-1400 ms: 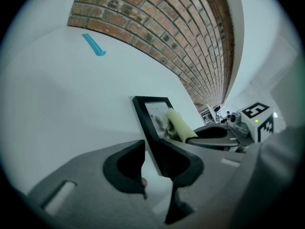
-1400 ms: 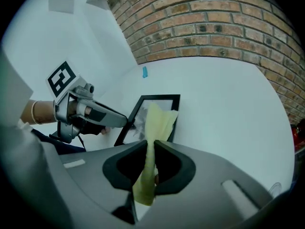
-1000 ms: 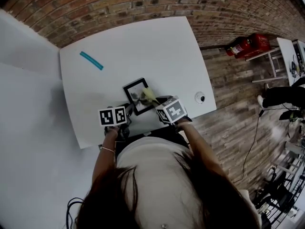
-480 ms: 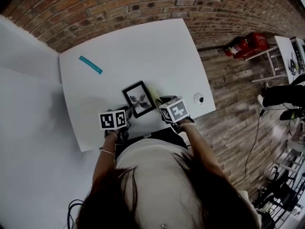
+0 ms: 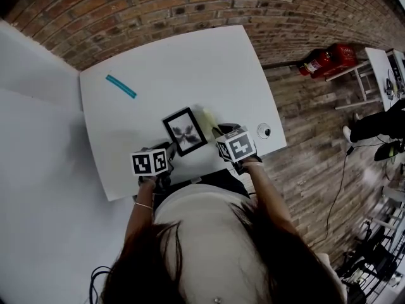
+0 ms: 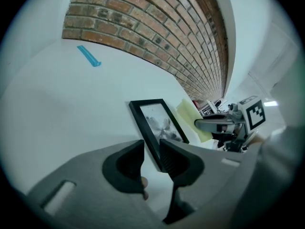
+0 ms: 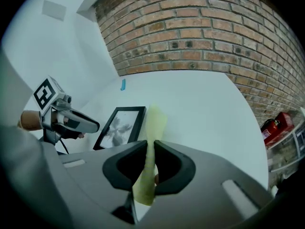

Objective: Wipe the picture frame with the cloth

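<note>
The black picture frame lies flat near the front edge of the white table. A grey photo shows under its glass. My left gripper is at the frame's near left corner. Its jaws are open, with the frame's edge showing in the gap between them. My right gripper is just right of the frame and shut on the pale yellow cloth. The cloth hangs off the frame's right side over the table.
A teal strip lies at the table's far left. A round socket sits at the table's right front corner. A brick wall runs behind the table, and a red fire extinguisher lies on the wooden floor to the right.
My right gripper has drawn the cloth off the frame's right part, rightward and slightly up, and the whole photo now shows. The frame has shifted slightly. The left gripper has hardly moved.
</note>
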The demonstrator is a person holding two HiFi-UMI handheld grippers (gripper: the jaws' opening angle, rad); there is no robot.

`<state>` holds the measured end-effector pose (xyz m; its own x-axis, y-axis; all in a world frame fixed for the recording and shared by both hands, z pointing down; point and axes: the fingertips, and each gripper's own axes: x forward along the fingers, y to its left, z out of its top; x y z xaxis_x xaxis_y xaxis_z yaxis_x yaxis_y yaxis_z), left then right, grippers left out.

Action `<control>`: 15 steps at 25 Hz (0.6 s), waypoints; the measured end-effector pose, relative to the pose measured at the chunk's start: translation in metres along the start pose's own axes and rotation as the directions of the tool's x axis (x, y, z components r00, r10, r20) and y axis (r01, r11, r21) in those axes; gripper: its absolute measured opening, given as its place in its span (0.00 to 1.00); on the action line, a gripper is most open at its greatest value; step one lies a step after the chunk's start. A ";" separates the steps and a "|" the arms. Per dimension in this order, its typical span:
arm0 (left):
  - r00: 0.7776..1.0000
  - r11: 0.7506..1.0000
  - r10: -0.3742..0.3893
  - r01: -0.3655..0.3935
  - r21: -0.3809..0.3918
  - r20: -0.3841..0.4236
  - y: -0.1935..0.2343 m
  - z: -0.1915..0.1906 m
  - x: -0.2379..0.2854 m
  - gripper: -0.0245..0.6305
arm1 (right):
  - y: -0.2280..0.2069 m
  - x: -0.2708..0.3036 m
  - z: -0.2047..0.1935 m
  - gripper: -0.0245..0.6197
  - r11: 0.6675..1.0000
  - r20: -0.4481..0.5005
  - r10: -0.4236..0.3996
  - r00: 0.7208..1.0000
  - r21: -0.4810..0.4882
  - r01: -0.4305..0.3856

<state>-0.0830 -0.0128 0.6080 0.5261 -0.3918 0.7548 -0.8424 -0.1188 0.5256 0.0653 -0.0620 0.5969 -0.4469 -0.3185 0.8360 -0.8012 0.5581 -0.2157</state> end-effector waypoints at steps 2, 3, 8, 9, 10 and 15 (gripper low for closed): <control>1.000 1.000 -0.002 0.002 0.005 0.007 -0.002 0.000 -0.002 0.20 | -0.005 -0.001 -0.002 0.10 1.000 -0.001 -0.020 1.000 -0.009 0.020; 1.000 1.000 -0.002 0.002 0.008 0.010 -0.003 0.000 -0.002 0.20 | -0.008 -0.001 -0.003 0.10 0.999 -0.005 -0.033 0.999 -0.014 0.033; 1.000 1.000 -0.002 0.001 0.025 0.022 -0.010 0.003 -0.006 0.20 | -0.022 0.002 -0.016 0.11 0.996 -0.032 -0.086 0.996 -0.030 0.085; 1.000 1.000 -0.003 0.002 0.031 0.025 -0.012 0.004 -0.007 0.20 | -0.021 0.004 -0.017 0.11 0.996 -0.035 -0.081 0.996 -0.030 0.080; 1.000 0.999 -0.004 0.003 0.036 0.029 -0.014 0.005 -0.008 0.20 | -0.019 0.006 -0.020 0.11 0.997 -0.041 -0.069 0.997 -0.026 0.068; 0.998 0.999 -0.001 -0.003 0.054 0.059 -0.020 0.014 -0.014 0.20 | -0.008 0.014 -0.032 0.11 1.000 -0.075 -0.017 0.997 -0.009 0.016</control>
<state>-0.0753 -0.0182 0.5815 0.5189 -0.4452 0.7297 -0.8488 -0.1671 0.5016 0.0781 -0.0459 0.6263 -0.4018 -0.2692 0.8752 -0.8048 0.5597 -0.1973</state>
